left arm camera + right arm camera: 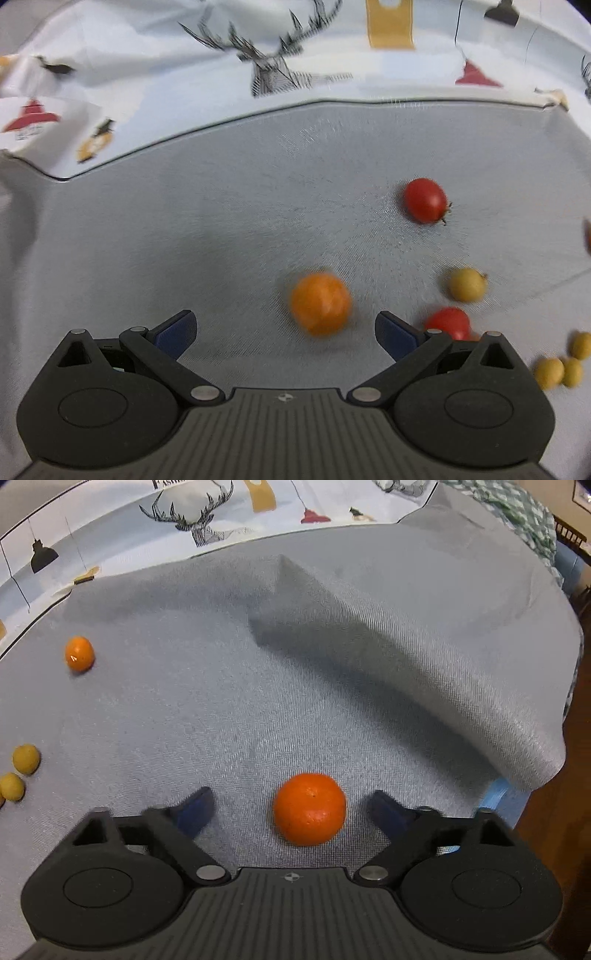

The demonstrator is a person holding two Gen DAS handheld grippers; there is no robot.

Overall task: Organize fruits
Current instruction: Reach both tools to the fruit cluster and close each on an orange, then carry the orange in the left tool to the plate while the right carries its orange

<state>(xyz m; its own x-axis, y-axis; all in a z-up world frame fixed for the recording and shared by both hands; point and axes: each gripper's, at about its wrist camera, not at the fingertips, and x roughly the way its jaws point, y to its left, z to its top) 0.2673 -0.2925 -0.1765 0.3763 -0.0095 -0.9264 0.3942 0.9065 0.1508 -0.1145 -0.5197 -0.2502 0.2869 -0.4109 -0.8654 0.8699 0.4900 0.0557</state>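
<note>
Fruits are scattered loose on the grey cloth [332,664]. An orange [309,808] is framed between the right gripper [291,808]'s parted, non-touching jaws for grasping; the left gripper [286,332], open and empty, is aimed at another orange [320,303].

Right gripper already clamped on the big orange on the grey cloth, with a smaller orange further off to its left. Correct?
Not clamped. In the right wrist view the right gripper is open: both fingers stand clear of the big orange, which lies between them on the grey cloth. The smaller orange does lie further off, left.
</note>
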